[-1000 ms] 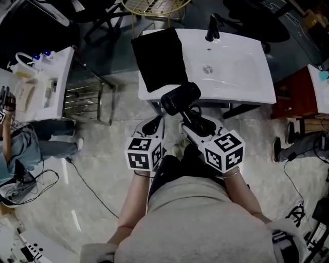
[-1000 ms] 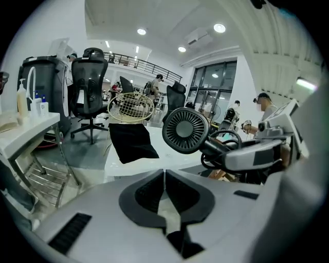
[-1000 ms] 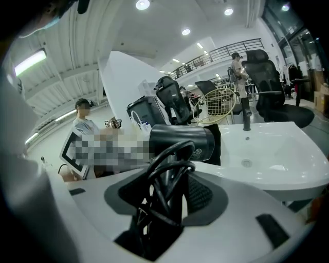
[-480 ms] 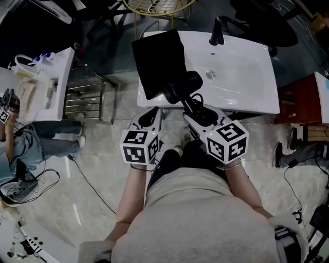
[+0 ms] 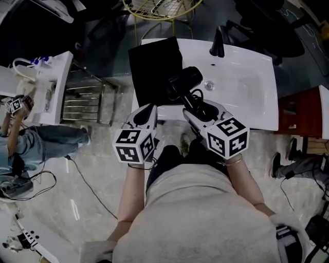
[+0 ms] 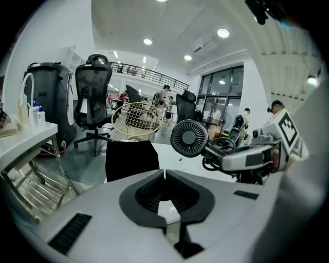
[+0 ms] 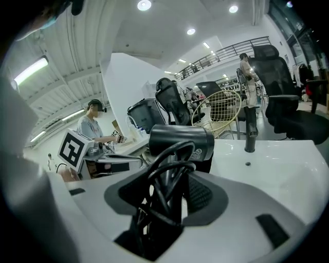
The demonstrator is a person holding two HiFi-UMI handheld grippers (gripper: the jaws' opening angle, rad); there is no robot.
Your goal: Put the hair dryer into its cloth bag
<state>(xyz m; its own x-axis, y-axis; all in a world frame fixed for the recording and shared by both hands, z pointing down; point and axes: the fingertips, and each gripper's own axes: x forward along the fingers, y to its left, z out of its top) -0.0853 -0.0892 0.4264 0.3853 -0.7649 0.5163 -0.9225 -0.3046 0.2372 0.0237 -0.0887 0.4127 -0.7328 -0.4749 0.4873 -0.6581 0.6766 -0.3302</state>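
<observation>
A flat black cloth bag [image 5: 153, 64] lies on the left part of the white washbasin counter [image 5: 257, 115]. My right gripper [image 5: 194, 110] is shut on the handle of the black hair dryer [image 5: 183, 82], with the coiled cord bunched between the jaws. The dryer's body hangs over the counter's front edge, right beside the bag. In the right gripper view the dryer [image 7: 181, 143] fills the middle, above the right gripper [image 7: 172, 187]. My left gripper [image 5: 146, 114] is shut and empty, just short of the counter below the bag. The left gripper view shows the bag [image 6: 131, 159] and the dryer's rear grille [image 6: 189, 137].
A black faucet [image 5: 217, 43] stands behind the sink bowl [image 5: 241, 82]. A wire basket chair [image 5: 159, 6] is beyond the counter. A metal rack [image 5: 85, 100] and a white side table [image 5: 49, 77] stand at the left, where a person [image 5: 20, 141] sits.
Both grippers have moved forward toward the washbasin. The dryer has gone from in front of the counter to over its edge, beside the bag. Neither gripper's jaws have changed.
</observation>
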